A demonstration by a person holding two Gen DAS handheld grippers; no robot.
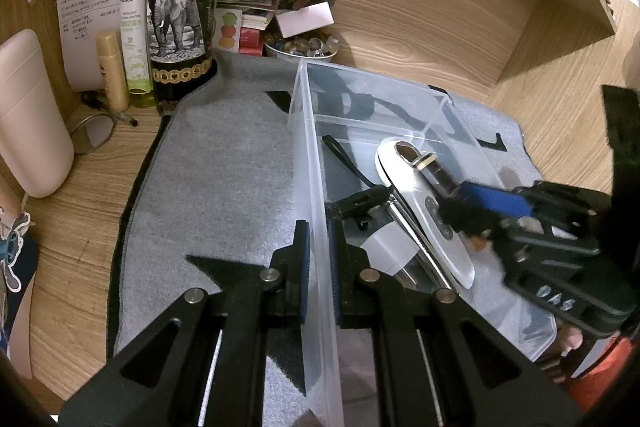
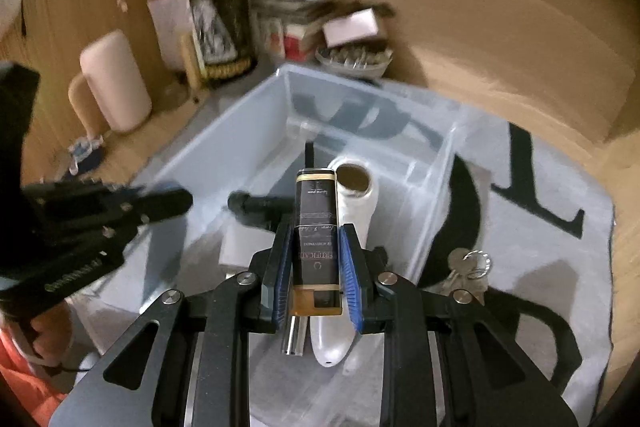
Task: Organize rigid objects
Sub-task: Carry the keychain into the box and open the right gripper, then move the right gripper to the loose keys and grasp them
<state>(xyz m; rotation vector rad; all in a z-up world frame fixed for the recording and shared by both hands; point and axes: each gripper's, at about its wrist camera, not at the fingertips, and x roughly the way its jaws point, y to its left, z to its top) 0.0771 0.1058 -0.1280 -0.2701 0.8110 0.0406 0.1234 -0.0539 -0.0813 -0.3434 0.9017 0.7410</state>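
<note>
A clear plastic bin (image 1: 400, 95) stands on a grey felt mat (image 1: 224, 187). My left gripper (image 1: 319, 239) is shut on the bin's left wall. Inside the bin lie a white oval device (image 1: 448, 239), a white charger (image 1: 390, 247), a metal tube and a black strapped item (image 1: 360, 203). My right gripper (image 2: 316, 255) is shut on a small black-labelled bottle (image 2: 316, 227) and holds it over the bin (image 2: 256, 103), above the white device (image 2: 356, 203). In the left wrist view the right gripper (image 1: 472, 211) reaches in from the right.
A bunch of keys (image 2: 468, 267) lies on the mat right of the bin. A dark wine bottle (image 1: 180, 7), spray bottles, papers, a bowl of small items (image 1: 304, 47) and a pink container (image 1: 28, 115) crowd the back left. Wooden walls enclose the desk.
</note>
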